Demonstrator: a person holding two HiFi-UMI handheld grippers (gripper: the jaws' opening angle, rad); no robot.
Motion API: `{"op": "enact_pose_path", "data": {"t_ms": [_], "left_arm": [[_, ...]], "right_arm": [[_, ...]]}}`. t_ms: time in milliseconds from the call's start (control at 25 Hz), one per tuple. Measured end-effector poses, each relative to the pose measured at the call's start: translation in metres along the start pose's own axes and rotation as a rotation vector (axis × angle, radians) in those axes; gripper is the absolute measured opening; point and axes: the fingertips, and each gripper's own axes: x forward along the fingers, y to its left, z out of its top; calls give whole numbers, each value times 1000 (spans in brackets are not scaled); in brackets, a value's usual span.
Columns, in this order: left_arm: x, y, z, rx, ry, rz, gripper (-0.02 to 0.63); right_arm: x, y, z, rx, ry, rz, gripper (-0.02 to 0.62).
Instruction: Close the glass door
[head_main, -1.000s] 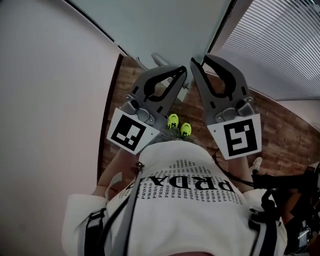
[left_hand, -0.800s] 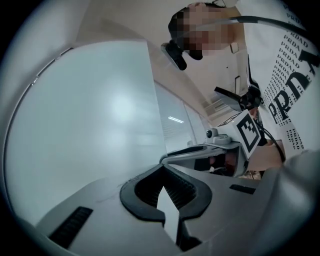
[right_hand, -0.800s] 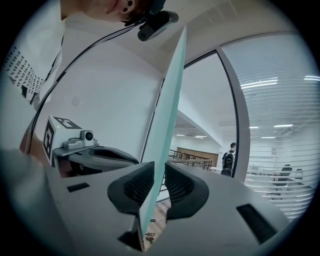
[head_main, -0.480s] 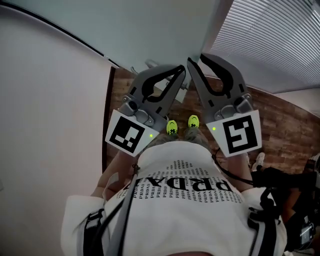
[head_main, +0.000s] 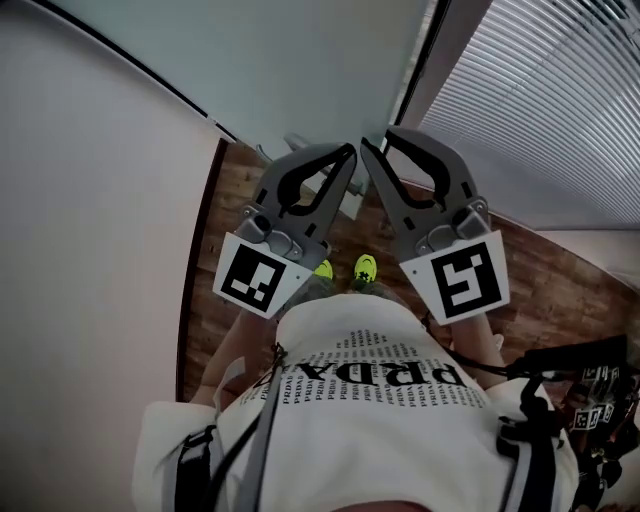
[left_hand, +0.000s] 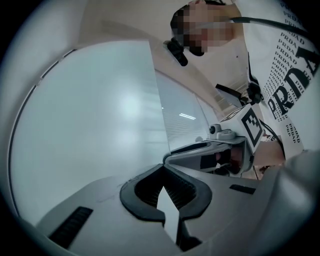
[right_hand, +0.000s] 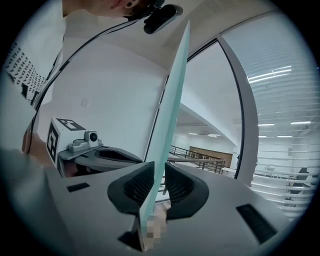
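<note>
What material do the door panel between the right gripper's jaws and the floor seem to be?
The glass door looks like frosted glass: greenish translucent edge, milky face. The floor looks like matte wood or wood-look planks: brown staggered boards; real timber is uncertain.

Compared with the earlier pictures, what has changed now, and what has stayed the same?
The person's yellow shoes have stepped to new spots on the wood floor. Whether the glass door has swung is unclear. Unchanged: the left gripper and the right gripper stay shut on the door's edge.
</note>
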Motion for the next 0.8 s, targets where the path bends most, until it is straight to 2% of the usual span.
{"op": "enact_pose_path", "data": {"t_ms": [80, 200, 280, 400, 600, 800], "left_arm": [[-1, 0, -1, 22, 2, 17, 0], [-3, 3, 1, 30, 3, 87, 0], [-4, 2, 2, 31, -1, 94, 0], [-3, 1, 1, 45, 4, 72, 0], [0, -2, 3, 11, -12, 17, 0], [2, -4, 2, 41, -40, -46, 0]], "right_arm": [[-1, 1, -1, -3, -3, 17, 54], [1, 1, 2, -11, -26, 79, 54], [0, 1, 1, -8, -32, 85, 54], [-2, -1, -2, -4, -20, 82, 54], [0, -2, -1, 6, -28, 54, 55], [-4, -5, 1, -33, -27, 6, 55]]}}
